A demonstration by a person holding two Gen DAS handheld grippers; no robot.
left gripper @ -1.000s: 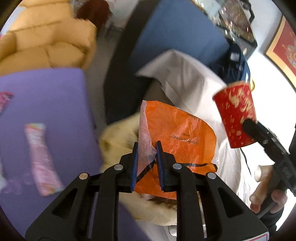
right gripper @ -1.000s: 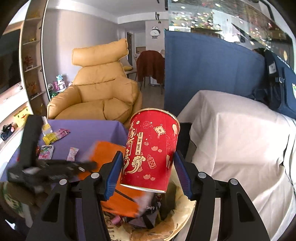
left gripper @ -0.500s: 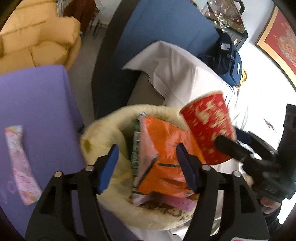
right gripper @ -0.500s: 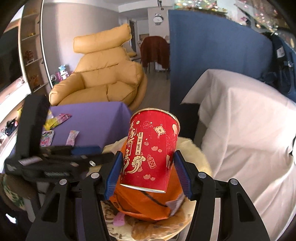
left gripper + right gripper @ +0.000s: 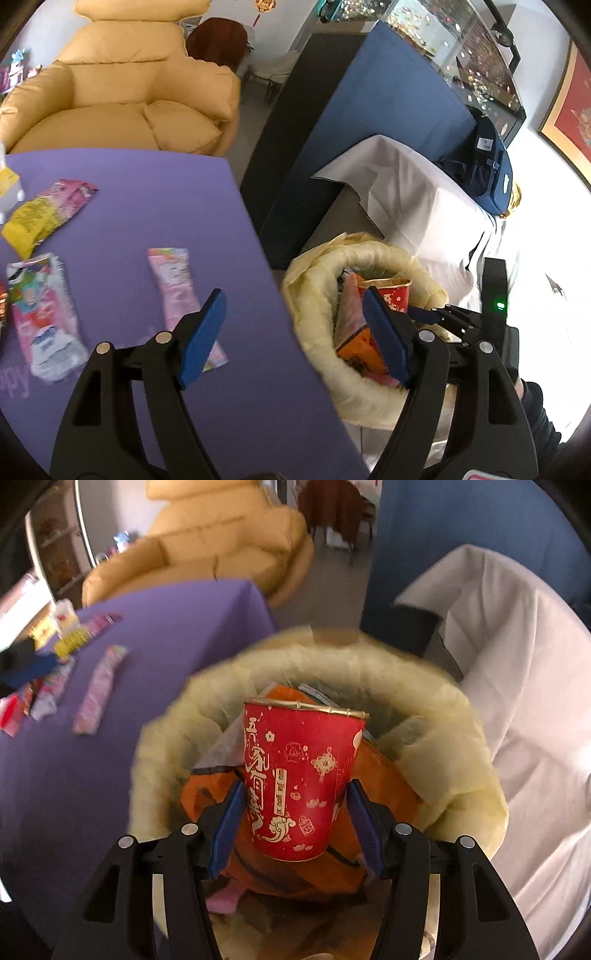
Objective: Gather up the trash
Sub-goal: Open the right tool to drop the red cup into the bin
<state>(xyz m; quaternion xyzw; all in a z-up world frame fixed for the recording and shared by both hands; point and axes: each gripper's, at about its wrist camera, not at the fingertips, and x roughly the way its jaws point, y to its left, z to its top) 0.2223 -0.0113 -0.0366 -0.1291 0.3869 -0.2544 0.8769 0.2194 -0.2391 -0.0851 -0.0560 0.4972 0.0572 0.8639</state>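
The right gripper [image 5: 295, 821] has its fingers clamped on the red paper cup [image 5: 299, 775], held inside the mouth of the yellow-lined trash bin [image 5: 458, 738] above an orange bag [image 5: 384, 775] — the left gripper [image 5: 291, 332] has just been opening, nothing between its wide fingers, over the purple desk [image 5: 147, 206] edge, wrappers [image 5: 177, 291] beyond.

You see a glossy red paper cup [image 5: 299, 782], a crinkled yellowish plastic bin liner [image 5: 461, 738], shiny foil wrappers [image 5: 173, 291] on the matt purple desk [image 5: 155, 206], and a smooth leather armchair [image 5: 122, 92] upper left.
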